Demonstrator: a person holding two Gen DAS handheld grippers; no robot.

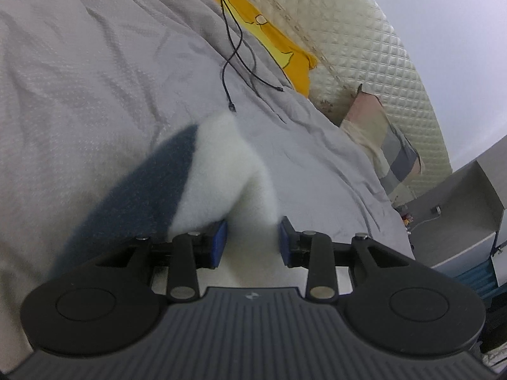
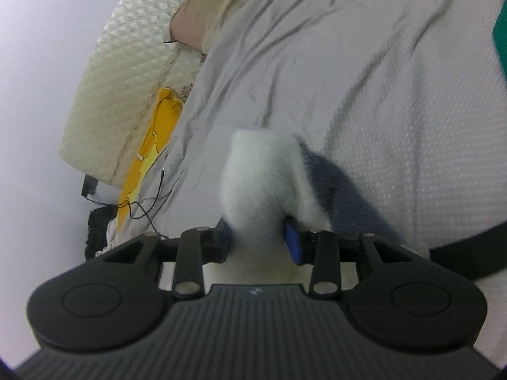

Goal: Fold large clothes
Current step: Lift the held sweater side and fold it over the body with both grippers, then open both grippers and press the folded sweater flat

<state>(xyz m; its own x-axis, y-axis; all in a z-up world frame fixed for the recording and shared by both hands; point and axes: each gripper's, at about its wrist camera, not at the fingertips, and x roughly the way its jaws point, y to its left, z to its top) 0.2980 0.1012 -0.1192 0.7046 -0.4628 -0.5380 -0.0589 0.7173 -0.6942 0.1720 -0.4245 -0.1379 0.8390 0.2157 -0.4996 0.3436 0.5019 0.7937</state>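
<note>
Fleece garment (image 1: 218, 164) mid-frame over grey bedsheet (image 1: 95, 63) | left gripper (image 1: 252, 237) clamped on fleece | right gripper (image 2: 259, 237) clamped on fleece

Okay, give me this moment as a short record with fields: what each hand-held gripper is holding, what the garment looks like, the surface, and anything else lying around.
left hand-held gripper: blue pads closed on white fleece
right hand-held gripper: closed on white fleece too
garment: fluffy, white and dark blue, bunched up from each grip
surface: wrinkled grey bedsheet
headboard: cream, quilted
other items: yellow cloth by the headboard; thin black cable on the sheet
blur: right wrist view is motion-blurred
</note>
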